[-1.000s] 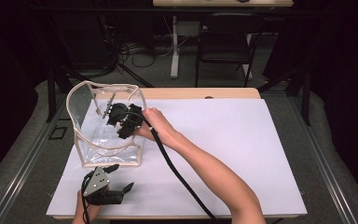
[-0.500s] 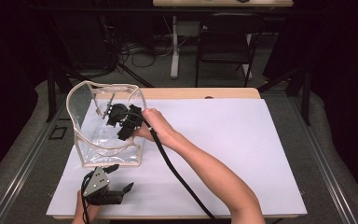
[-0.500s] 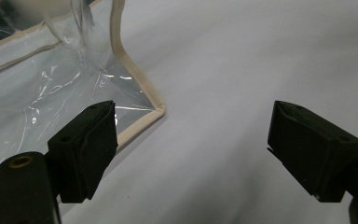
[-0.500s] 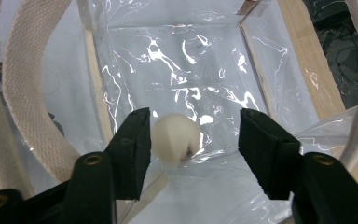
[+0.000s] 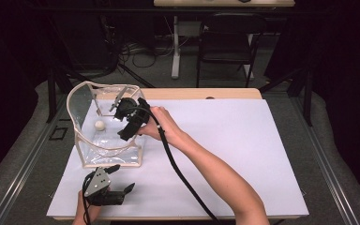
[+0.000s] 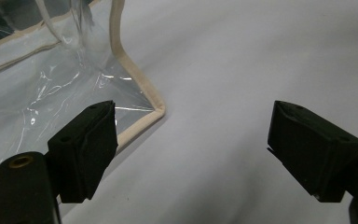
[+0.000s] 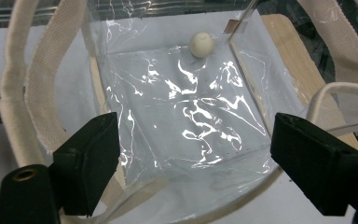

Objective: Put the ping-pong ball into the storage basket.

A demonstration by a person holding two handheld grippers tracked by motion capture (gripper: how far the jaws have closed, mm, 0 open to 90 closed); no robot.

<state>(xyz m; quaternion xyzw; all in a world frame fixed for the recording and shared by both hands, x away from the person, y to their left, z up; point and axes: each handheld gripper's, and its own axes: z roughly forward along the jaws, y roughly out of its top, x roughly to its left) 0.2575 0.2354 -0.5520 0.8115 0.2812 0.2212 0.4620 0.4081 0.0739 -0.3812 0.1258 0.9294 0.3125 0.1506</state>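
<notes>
A clear plastic bag (image 5: 82, 112) with beige trim stands open on the white sheet at the table's left. A small white ball (image 5: 99, 125) lies on its floor, toward the left wall. My right gripper (image 5: 122, 124) reaches into the bag's mouth from the right. Its jaws have just been opening and stand open with nothing between them. In the right gripper view the ball (image 7: 201, 44) rests beyond my right gripper (image 7: 196, 158), at the far edge of the bag's floor (image 7: 177, 116). My left gripper (image 5: 123, 177) lies open near the front edge, by the bag's corner (image 6: 142, 122).
The white sheet (image 5: 243, 140) covers most of the wooden table, with wide free room to the right of the bag. The right gripper's black cable (image 5: 183, 178) trails back across the sheet. A chair (image 5: 227, 44) and stands sit behind the table.
The white ball now lies on the bag's floor at the left, where none showed before. The right gripper stays in the bag's mouth. The left gripper has not moved.
</notes>
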